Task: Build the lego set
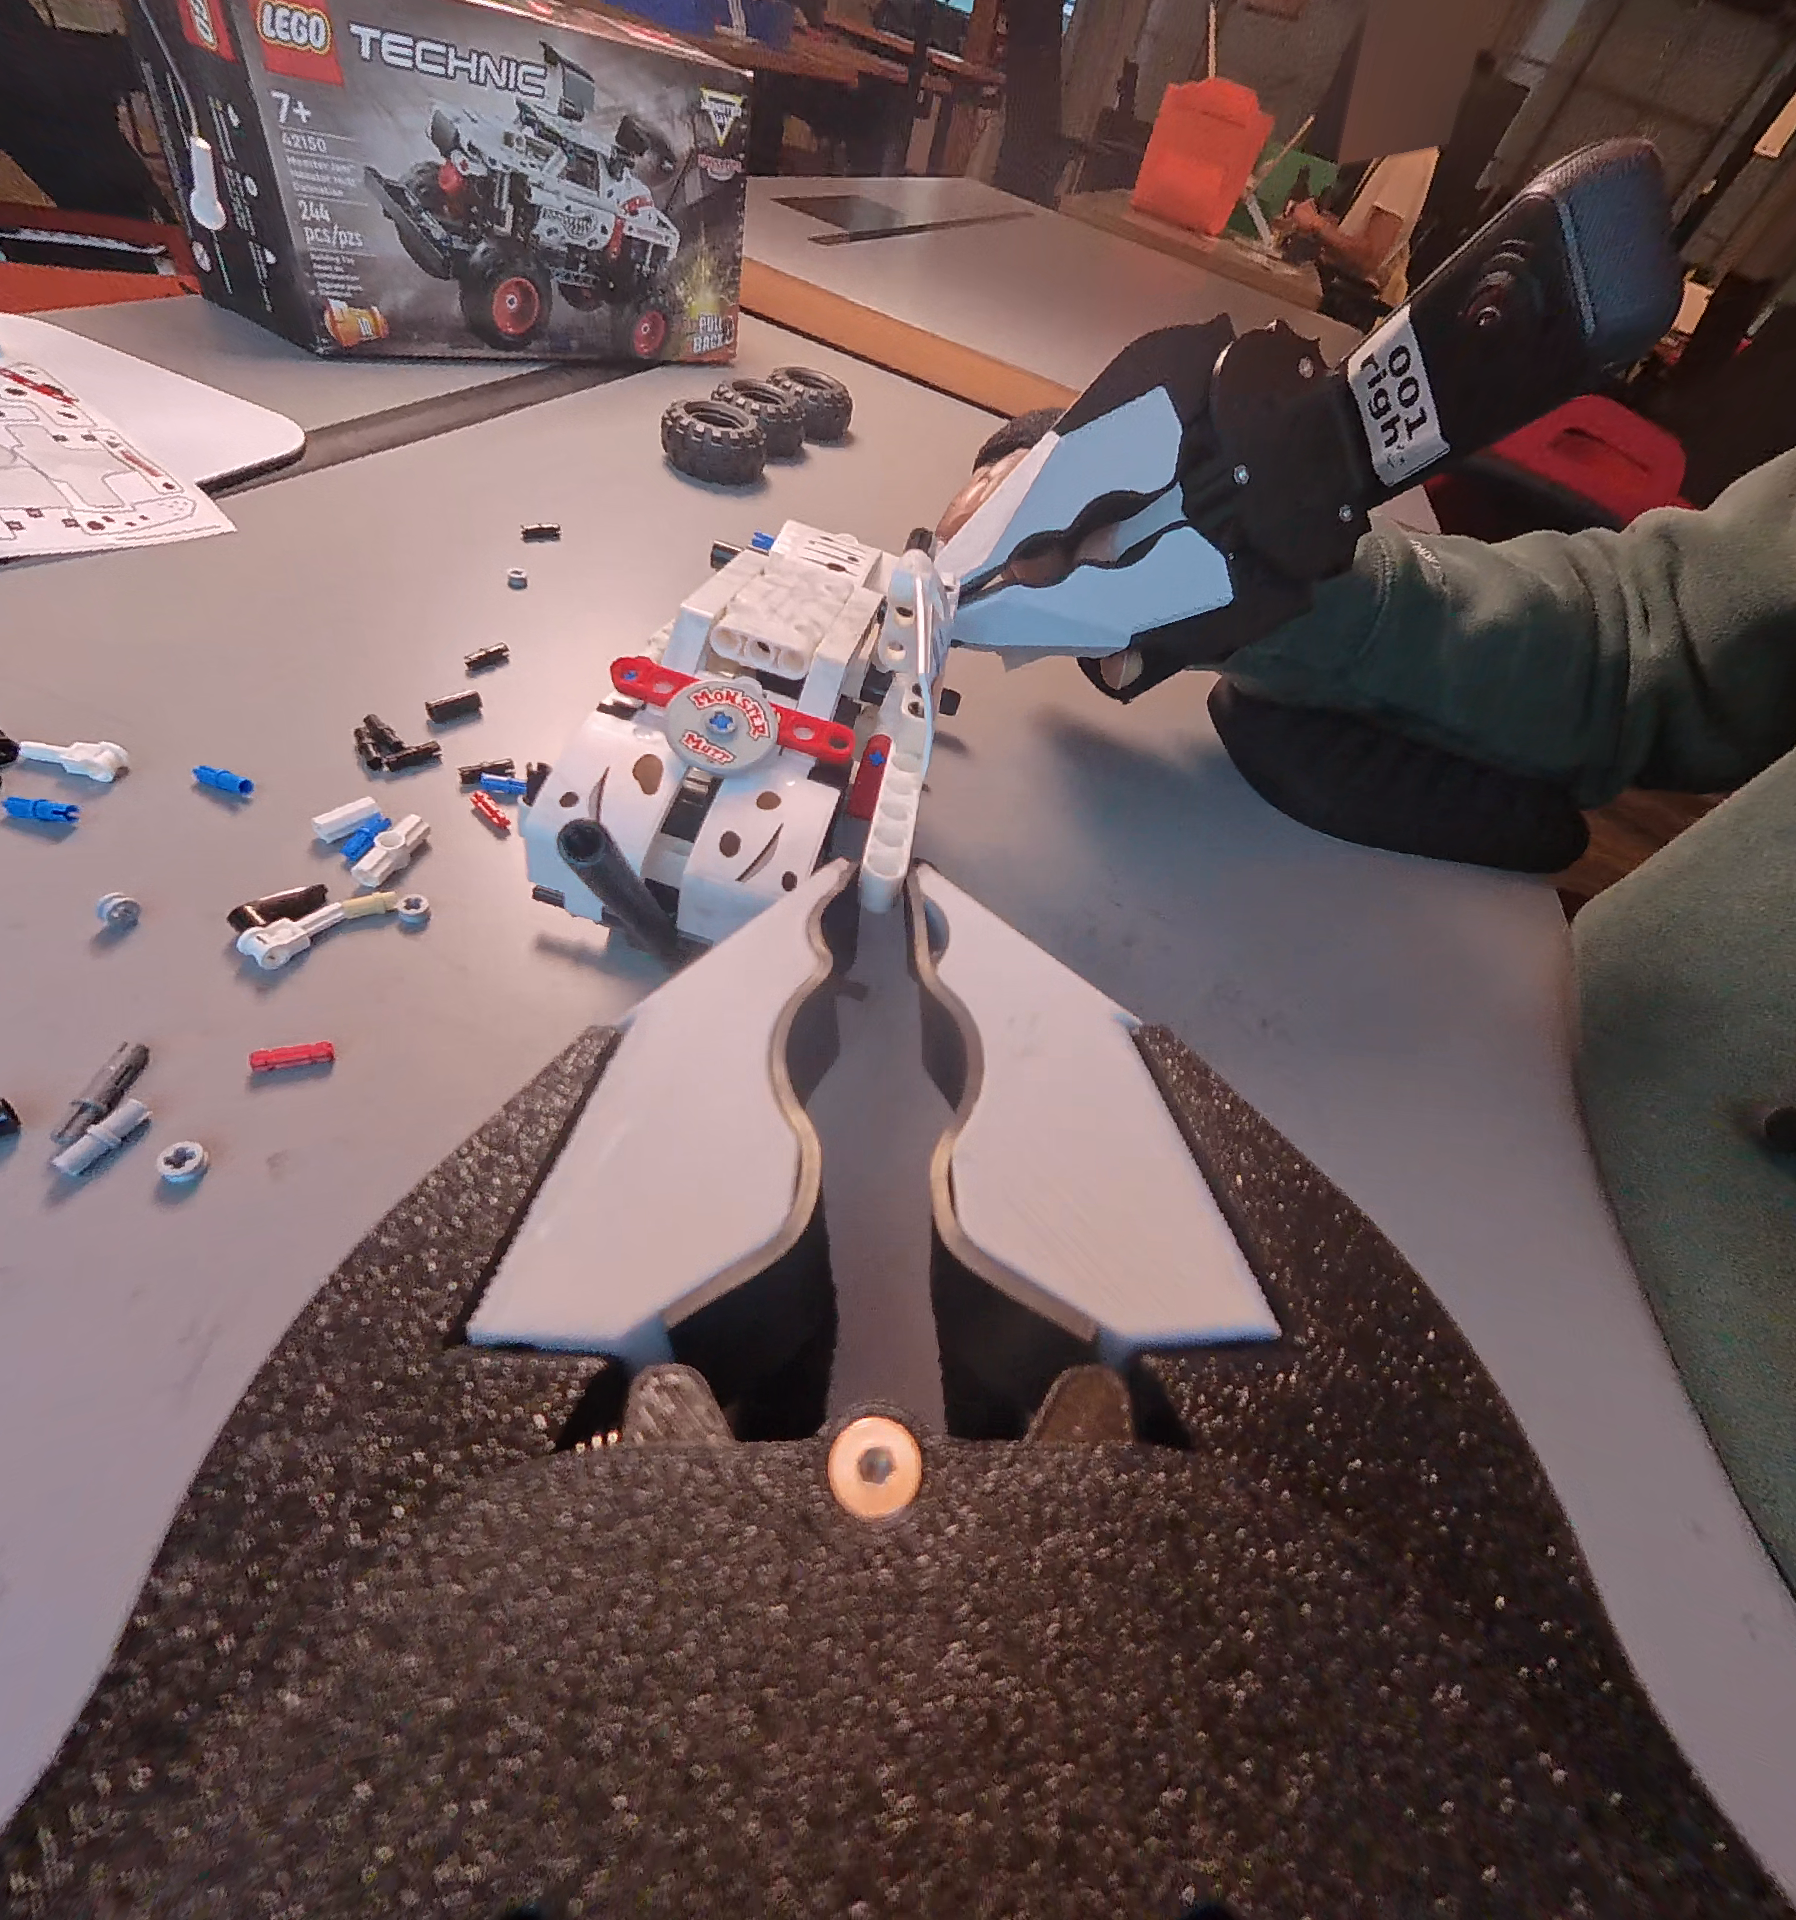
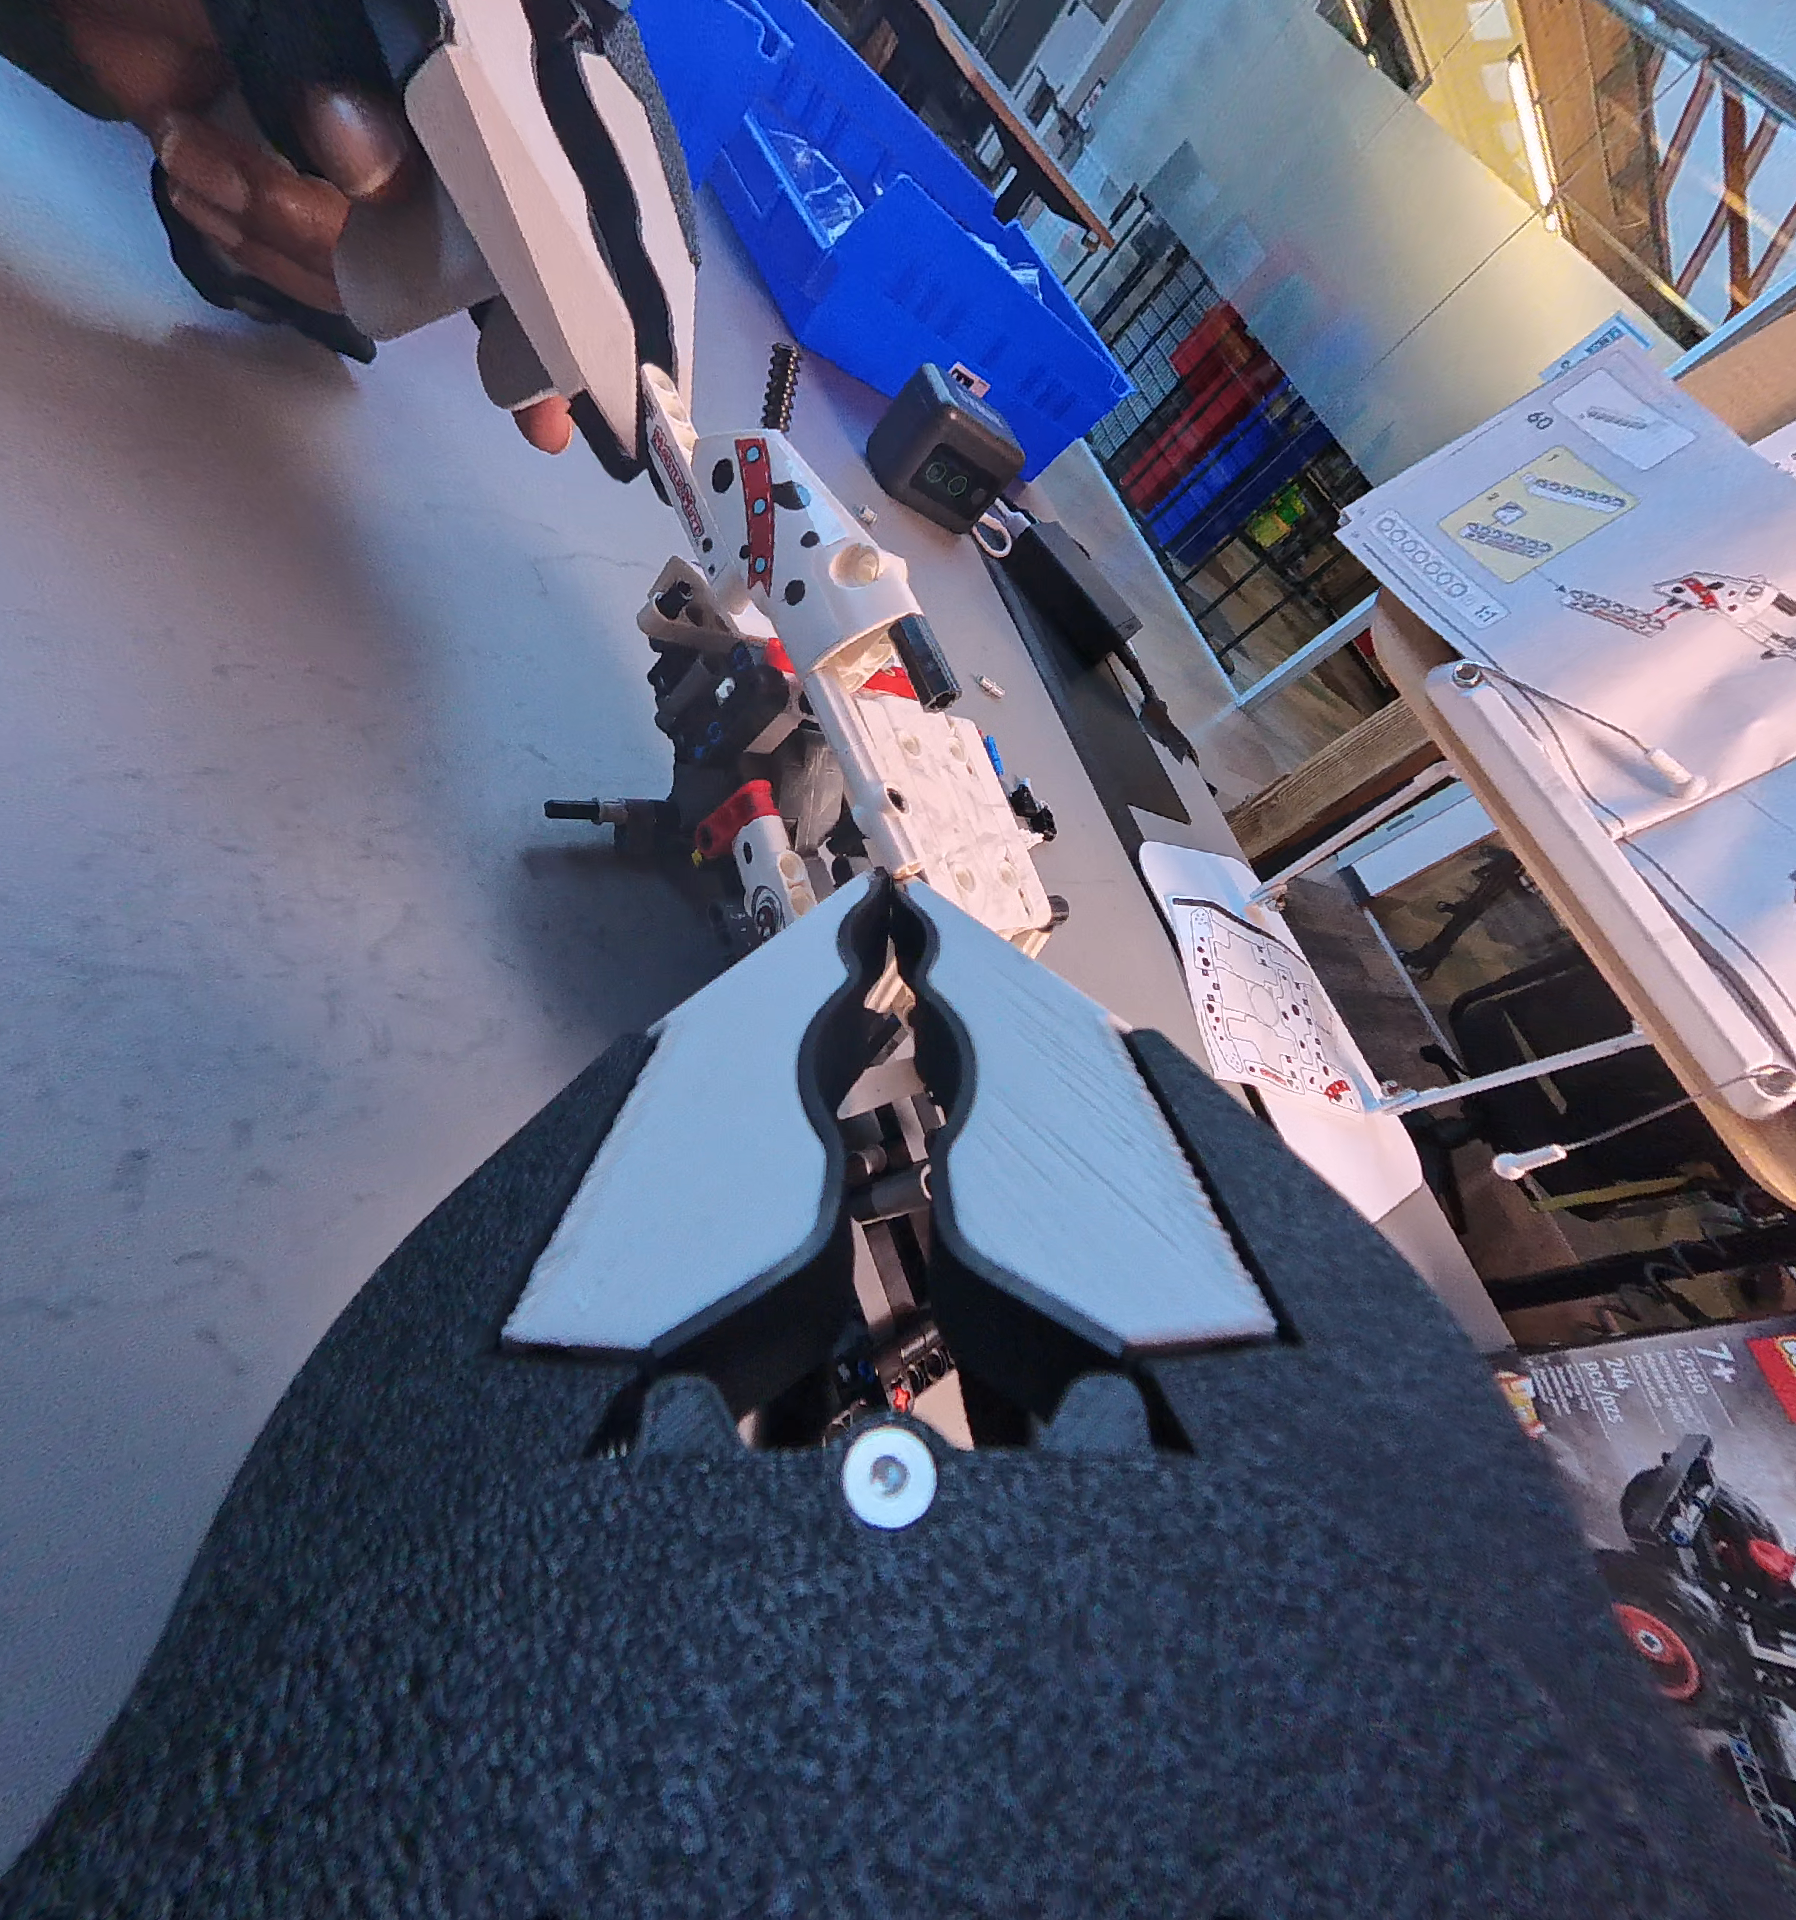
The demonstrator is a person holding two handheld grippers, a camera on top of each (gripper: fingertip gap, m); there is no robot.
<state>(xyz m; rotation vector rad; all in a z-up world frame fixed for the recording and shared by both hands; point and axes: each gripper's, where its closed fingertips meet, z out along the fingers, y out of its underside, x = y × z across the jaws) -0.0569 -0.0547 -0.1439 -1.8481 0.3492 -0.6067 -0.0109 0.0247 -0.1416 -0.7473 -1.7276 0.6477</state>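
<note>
The white spotted truck model (image 1: 728, 748) lies on the grey table (image 1: 354, 1299), with a long white beam (image 1: 899, 790) along its right side. My left gripper (image 1: 881, 883) is shut on the near end of that beam. My right gripper (image 1: 951, 594) comes in from the upper right and is shut on the beam's far end. In the right wrist view my right gripper (image 2: 889, 885) pinches the model's (image 2: 832, 582) white edge, and the left gripper (image 2: 613, 416) holds the opposite end, with a hand behind it.
Three black tyres (image 1: 759, 421) and the set's box (image 1: 458, 177) stand behind the model. Loose pins and connectors (image 1: 374, 831) are scattered to the left, near a sticker sheet (image 1: 32, 468). An open instruction booklet (image 2: 1600, 540), a blue bin (image 2: 873, 229) and a person's green sleeve (image 1: 1600, 644) border the area. The grippers' ends are close to 10 cm from one another.
</note>
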